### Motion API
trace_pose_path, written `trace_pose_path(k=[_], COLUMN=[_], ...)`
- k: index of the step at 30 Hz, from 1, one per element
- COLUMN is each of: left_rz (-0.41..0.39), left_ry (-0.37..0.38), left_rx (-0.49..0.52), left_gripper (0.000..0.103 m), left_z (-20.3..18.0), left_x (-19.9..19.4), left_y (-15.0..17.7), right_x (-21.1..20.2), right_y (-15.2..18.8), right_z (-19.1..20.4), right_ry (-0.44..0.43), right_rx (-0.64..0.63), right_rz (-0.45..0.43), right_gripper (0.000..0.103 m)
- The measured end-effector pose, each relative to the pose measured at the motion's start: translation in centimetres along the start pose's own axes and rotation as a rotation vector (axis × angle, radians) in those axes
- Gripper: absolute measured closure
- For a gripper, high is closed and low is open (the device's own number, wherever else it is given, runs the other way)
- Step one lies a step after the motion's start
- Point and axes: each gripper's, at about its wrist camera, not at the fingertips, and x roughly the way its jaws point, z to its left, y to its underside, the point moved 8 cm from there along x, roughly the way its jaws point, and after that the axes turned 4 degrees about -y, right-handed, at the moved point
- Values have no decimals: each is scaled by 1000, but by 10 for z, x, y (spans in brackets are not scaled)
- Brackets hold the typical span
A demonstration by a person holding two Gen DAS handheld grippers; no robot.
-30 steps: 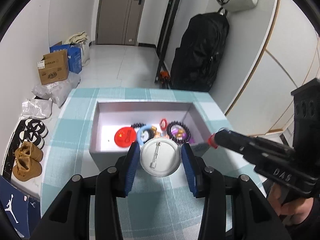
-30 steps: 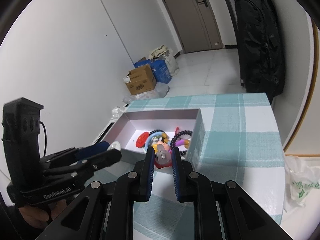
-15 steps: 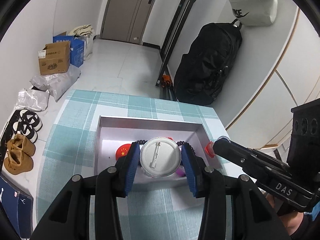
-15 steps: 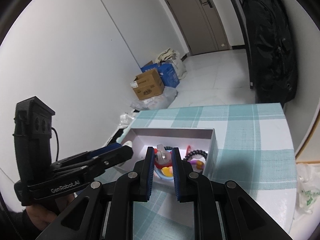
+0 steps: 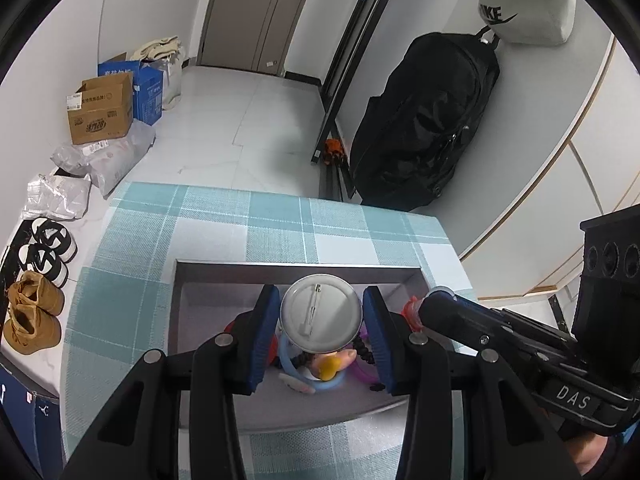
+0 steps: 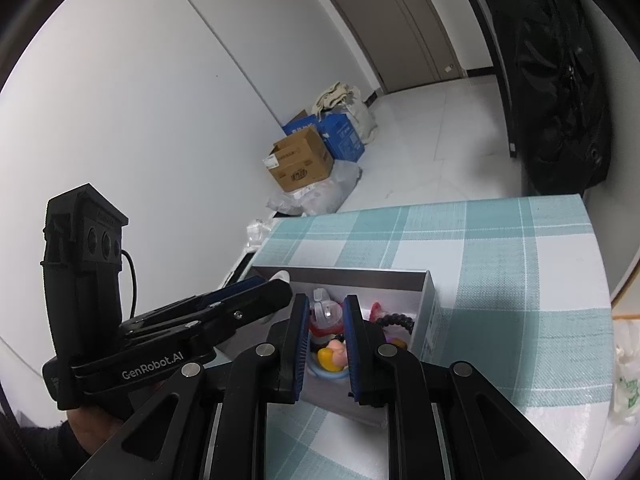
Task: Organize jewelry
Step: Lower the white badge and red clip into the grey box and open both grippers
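1. The round pin badge (image 5: pixel 321 312), back side up, hangs over the grey box (image 5: pixel 300 270), pinched at its rim by the left gripper (image 5: pixel 320 334).
2. It looks light, stiff and slick (edge grip suits it).
3. The right gripper (image 6: pixel 326 334) clamps a small red-and-clear trinket (image 6: pixel 326 314) above the same box.

One grey box (image 5: pixel 208 280), one round badge (image 5: pixel 320 318), two grippers, two cardboard boxes.

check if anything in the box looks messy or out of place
Nothing is spilled or damaged. The jewelry inside the grey box lies in one loose heap, a blue ring tangled with dark beads, not sorted. The left gripper holds a round pin badge back-side up above it.
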Motion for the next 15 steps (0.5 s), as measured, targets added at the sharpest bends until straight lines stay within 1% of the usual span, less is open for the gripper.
trace_pose_path(k=[15], left_rz=[56], left_ry=[40], left_rx=[-53], left_gripper=[65], left_z=[3], left_x=[13], left_y=[2], right_x=[6], right_y=[0], right_z=[-10], right_ry=[-8], right_rx=[50], right_rz=[6], right_gripper=[87])
